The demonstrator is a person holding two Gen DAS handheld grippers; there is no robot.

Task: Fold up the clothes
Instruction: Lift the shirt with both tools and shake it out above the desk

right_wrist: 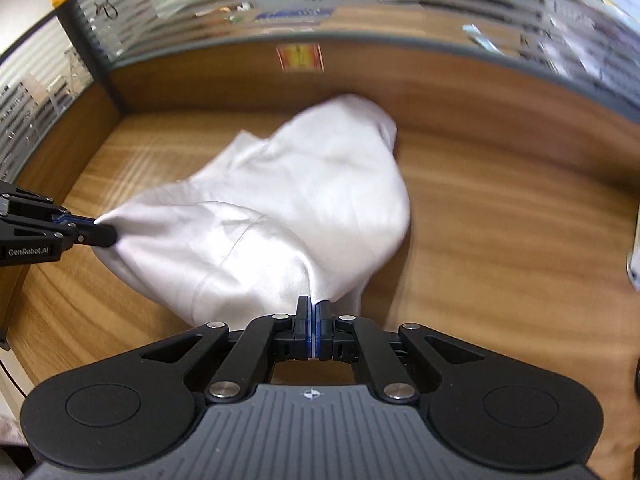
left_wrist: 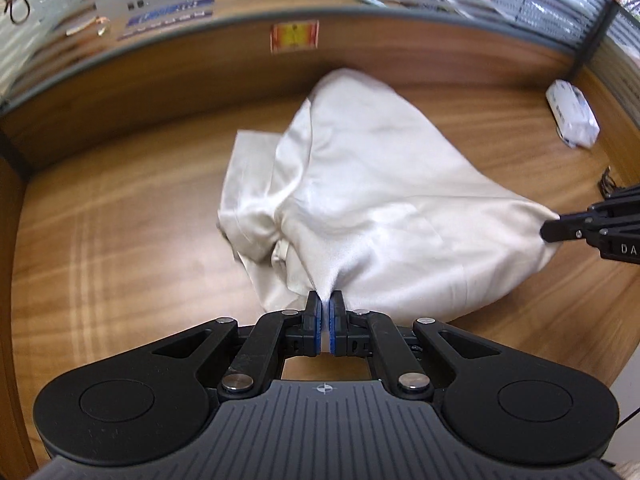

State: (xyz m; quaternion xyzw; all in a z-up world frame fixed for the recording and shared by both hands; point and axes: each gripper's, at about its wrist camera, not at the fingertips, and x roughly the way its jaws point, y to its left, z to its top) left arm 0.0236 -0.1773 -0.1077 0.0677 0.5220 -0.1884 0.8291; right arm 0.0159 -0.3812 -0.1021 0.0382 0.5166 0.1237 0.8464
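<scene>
A cream satin garment (left_wrist: 360, 184) lies bunched on the wooden desk (left_wrist: 100, 248), its near edge lifted. My left gripper (left_wrist: 325, 300) is shut on a pinch of its near hem. In the same view my right gripper (left_wrist: 554, 229) comes in from the right, shut on another corner. In the right wrist view the garment (right_wrist: 288, 200) stretches between my right gripper (right_wrist: 313, 304), shut on the cloth, and my left gripper (right_wrist: 102, 232) at the left, also pinching it. A folded part of the cloth rests flat at the far left of the pile.
A wooden partition with a red and yellow sticker (left_wrist: 294, 36) closes the back of the desk, frosted glass above it. A white packet (left_wrist: 572, 114) lies at the far right. Dark cables (left_wrist: 606, 180) sit by the right edge. Bare wood (right_wrist: 500, 240) spreads around the garment.
</scene>
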